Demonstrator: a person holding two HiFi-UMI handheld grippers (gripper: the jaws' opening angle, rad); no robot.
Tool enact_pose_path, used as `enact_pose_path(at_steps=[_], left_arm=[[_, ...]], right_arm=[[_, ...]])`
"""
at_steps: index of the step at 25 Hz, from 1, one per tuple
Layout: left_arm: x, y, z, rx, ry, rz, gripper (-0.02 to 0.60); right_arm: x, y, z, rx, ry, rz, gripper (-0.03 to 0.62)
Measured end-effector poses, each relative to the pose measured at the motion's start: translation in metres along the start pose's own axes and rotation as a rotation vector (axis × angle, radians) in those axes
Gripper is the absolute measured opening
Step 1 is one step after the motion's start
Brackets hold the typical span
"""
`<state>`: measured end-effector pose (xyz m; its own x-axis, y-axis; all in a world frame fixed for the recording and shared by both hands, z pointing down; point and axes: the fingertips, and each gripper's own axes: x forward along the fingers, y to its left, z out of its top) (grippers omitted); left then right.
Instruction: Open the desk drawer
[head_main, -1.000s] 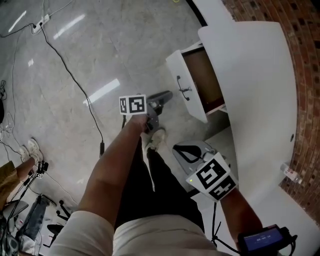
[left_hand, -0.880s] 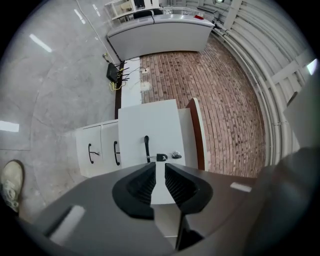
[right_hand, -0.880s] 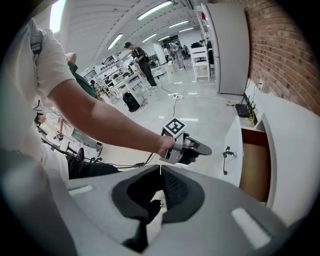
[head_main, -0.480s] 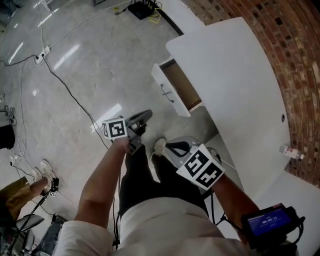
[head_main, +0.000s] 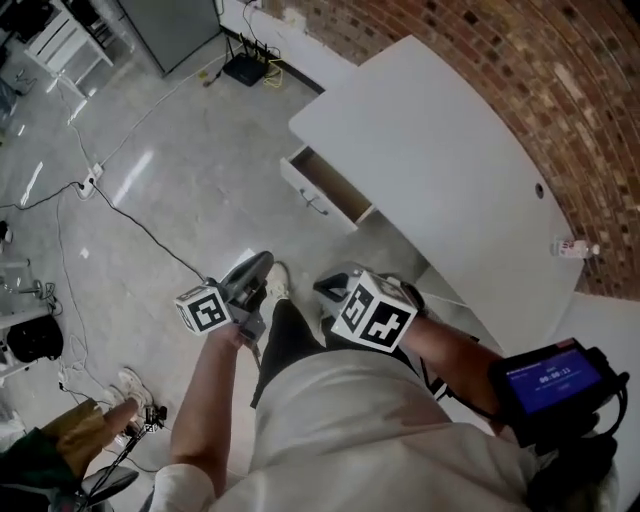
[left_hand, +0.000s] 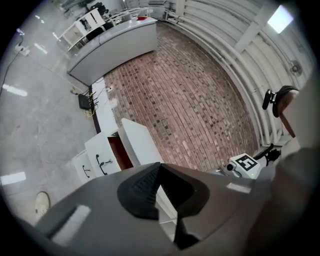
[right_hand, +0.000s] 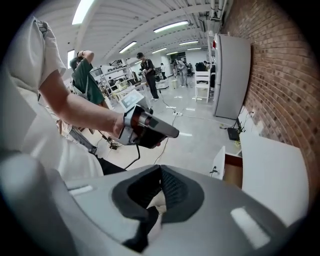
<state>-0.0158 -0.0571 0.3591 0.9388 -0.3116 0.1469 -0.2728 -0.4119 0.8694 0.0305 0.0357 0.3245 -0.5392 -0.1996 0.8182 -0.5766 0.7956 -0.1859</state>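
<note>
Drawer (head_main: 322, 190) stands open; gripper views alone show left gripper (left_hand: 159, 167) and right gripper (right_hand: 161, 169) closed.

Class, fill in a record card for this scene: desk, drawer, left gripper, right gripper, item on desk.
desk: white, curved top, against a brick wall
drawer: pulled out, brown inside showing, nothing touching its handle
left gripper: jaws together, empty, well away from the drawer
right gripper: jaws together, empty, also away from it
item on desk: small bottle near the wall
</note>
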Motion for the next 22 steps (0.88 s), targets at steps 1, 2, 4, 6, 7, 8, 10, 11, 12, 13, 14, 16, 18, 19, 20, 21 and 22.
enact_pose_path(at_steps=[1, 2, 4, 6, 7, 8, 10, 11, 12, 13, 14, 16, 18, 19, 20, 21, 22], left_arm=[[-0.004, -0.011, 0.005, 0.018, 0.003, -0.003, 0.005], [-0.007, -0.022, 0.010, 0.033, 0.005, -0.010, 0.005], [-0.007, -0.043, 0.016, 0.057, 0.016, -0.024, 0.005], [-0.005, -0.062, 0.019, 0.075, 0.032, -0.042, 0.005], [-0.004, -0.068, 0.019, 0.079, 0.039, -0.051, 0.005], [-0.004, -0.073, 0.020, 0.080, 0.046, -0.058, 0.005], [-0.003, -0.077, 0.023, 0.086, 0.058, -0.066, 0.005], [-0.003, -0.077, 0.024, 0.091, 0.067, -0.066, 0.005], [-0.003, -0.077, 0.026, 0.098, 0.077, -0.063, 0.005], [-0.003, -0.076, 0.027, 0.106, 0.085, -0.061, 0.005], [-0.003, -0.076, 0.028, 0.112, 0.092, -0.059, 0.005], [-0.003, -0.075, 0.031, 0.117, 0.104, -0.062, 0.005], [-0.002, -0.073, 0.031, 0.121, 0.120, -0.068, 0.005], [-0.001, -0.072, 0.031, 0.124, 0.129, -0.070, 0.005], [0.000, -0.070, 0.031, 0.127, 0.137, -0.071, 0.005], [0.001, -0.069, 0.032, 0.128, 0.145, -0.071, 0.005], [0.003, -0.067, 0.032, 0.128, 0.151, -0.071, 0.005]], right_arm=[[-0.002, 0.003, 0.002, -0.008, 0.003, -0.001, 0.003], [-0.003, 0.005, 0.003, -0.014, 0.008, -0.001, 0.003], [-0.007, 0.007, 0.005, -0.021, 0.007, -0.003, 0.003], [-0.012, 0.009, 0.010, -0.021, -0.005, -0.008, 0.003], [-0.014, 0.010, 0.012, -0.018, -0.012, -0.012, 0.003], [-0.016, 0.010, 0.015, -0.014, -0.018, -0.016, 0.003], [-0.017, 0.009, 0.020, -0.007, -0.029, -0.029, 0.003], [-0.017, 0.008, 0.022, -0.007, -0.031, -0.034, 0.003], [-0.016, 0.006, 0.023, -0.009, -0.031, -0.039, 0.003], [-0.015, 0.004, 0.024, -0.013, -0.030, -0.045, 0.003], [-0.014, 0.001, 0.024, -0.016, -0.029, -0.051, 0.003], [-0.014, -0.003, 0.024, -0.017, -0.022, -0.061, 0.003], [-0.014, -0.007, 0.026, -0.012, -0.024, -0.073, 0.003], [-0.014, -0.008, 0.027, -0.011, -0.025, -0.079, 0.003], [-0.014, -0.010, 0.028, -0.011, -0.025, -0.085, 0.003], [-0.015, -0.012, 0.030, -0.013, -0.026, -0.090, 0.003], [-0.016, -0.014, 0.031, -0.016, -0.027, -0.098, 0.003]])
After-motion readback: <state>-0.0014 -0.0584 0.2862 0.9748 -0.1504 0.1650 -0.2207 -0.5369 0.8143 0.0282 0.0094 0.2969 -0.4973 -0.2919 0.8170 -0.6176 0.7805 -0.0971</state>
